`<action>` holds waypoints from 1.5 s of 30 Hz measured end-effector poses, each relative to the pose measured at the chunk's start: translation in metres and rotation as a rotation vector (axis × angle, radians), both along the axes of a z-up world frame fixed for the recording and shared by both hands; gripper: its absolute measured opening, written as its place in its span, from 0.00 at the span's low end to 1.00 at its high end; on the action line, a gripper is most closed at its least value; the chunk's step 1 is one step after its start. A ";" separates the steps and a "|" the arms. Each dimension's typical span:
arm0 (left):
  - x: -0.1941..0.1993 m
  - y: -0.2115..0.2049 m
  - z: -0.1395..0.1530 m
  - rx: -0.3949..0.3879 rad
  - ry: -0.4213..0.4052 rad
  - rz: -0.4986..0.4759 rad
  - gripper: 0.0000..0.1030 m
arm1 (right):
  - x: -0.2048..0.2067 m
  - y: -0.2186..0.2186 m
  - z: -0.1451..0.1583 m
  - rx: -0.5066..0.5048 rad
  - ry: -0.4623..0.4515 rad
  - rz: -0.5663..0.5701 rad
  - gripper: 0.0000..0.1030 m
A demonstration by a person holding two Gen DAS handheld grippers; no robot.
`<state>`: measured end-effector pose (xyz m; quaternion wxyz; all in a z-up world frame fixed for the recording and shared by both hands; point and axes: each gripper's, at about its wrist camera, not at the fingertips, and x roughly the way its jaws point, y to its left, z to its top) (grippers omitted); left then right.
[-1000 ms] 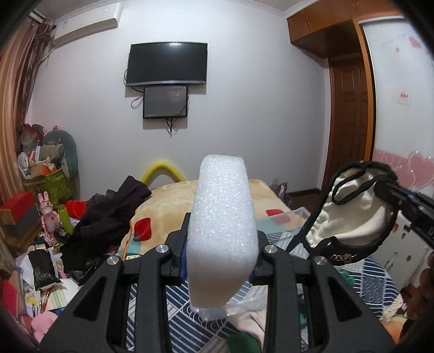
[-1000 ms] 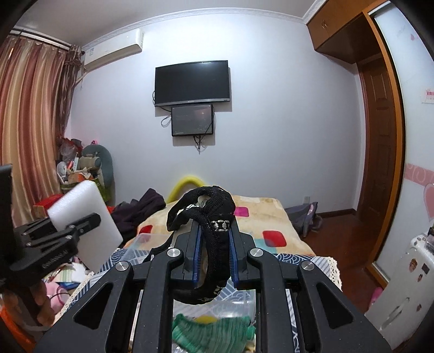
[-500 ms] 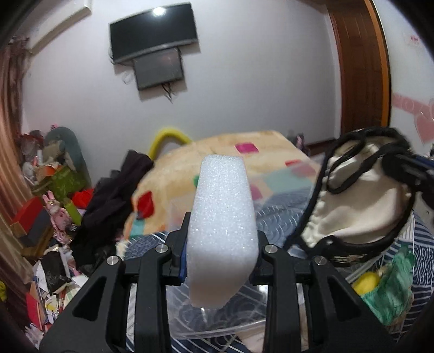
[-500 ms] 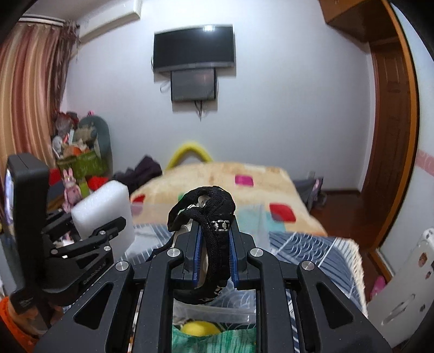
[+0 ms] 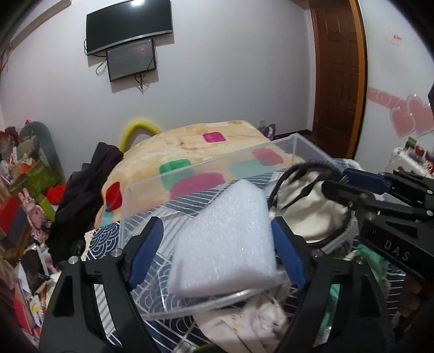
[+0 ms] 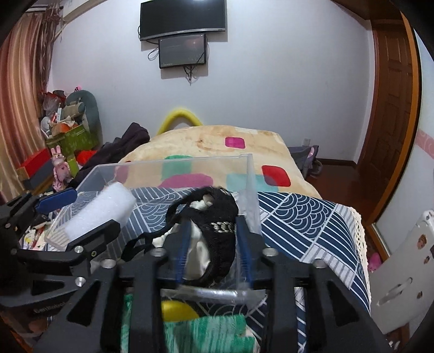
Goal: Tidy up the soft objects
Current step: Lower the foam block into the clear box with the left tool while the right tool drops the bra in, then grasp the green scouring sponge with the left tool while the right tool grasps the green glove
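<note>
Left tongs [image 5: 217,244] and right tongs [image 6: 213,244], pinching moments earlier, are now spreading, releasing the white foam block [image 5: 225,239] and black-trimmed cream cloth pouch [image 6: 214,217] into the clear plastic box [image 6: 173,165], completing both placements.

A pale wall [image 6: 271,81] at the far end carries a dark television [image 6: 183,17] with a smaller screen [image 6: 182,50] just below it, cables hanging under both. A brown wooden door [image 6: 390,103] stands at the right, and striped curtains [image 6: 19,108] hang at the left above a heap of boxes and toys [image 6: 62,141]. In the middle, a bed with a beige blanket [image 6: 217,146] of coloured squares reaches toward the far wall, dark clothes [image 5: 81,195] piled on its left side.
</note>
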<state>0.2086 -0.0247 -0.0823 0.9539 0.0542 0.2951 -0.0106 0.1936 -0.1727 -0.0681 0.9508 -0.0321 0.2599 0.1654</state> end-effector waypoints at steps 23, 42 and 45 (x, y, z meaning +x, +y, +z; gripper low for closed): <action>-0.083 0.053 0.023 -0.234 -0.018 0.057 0.98 | -0.064 -0.007 0.009 0.028 -0.077 0.002 0.80; -0.096 0.063 -0.058 -0.247 0.186 0.091 0.98 | -0.061 -0.001 -0.036 -0.006 0.058 0.011 0.80; -0.095 0.054 -0.058 -0.249 0.183 0.063 0.98 | -0.056 0.000 -0.039 0.001 0.078 0.013 0.82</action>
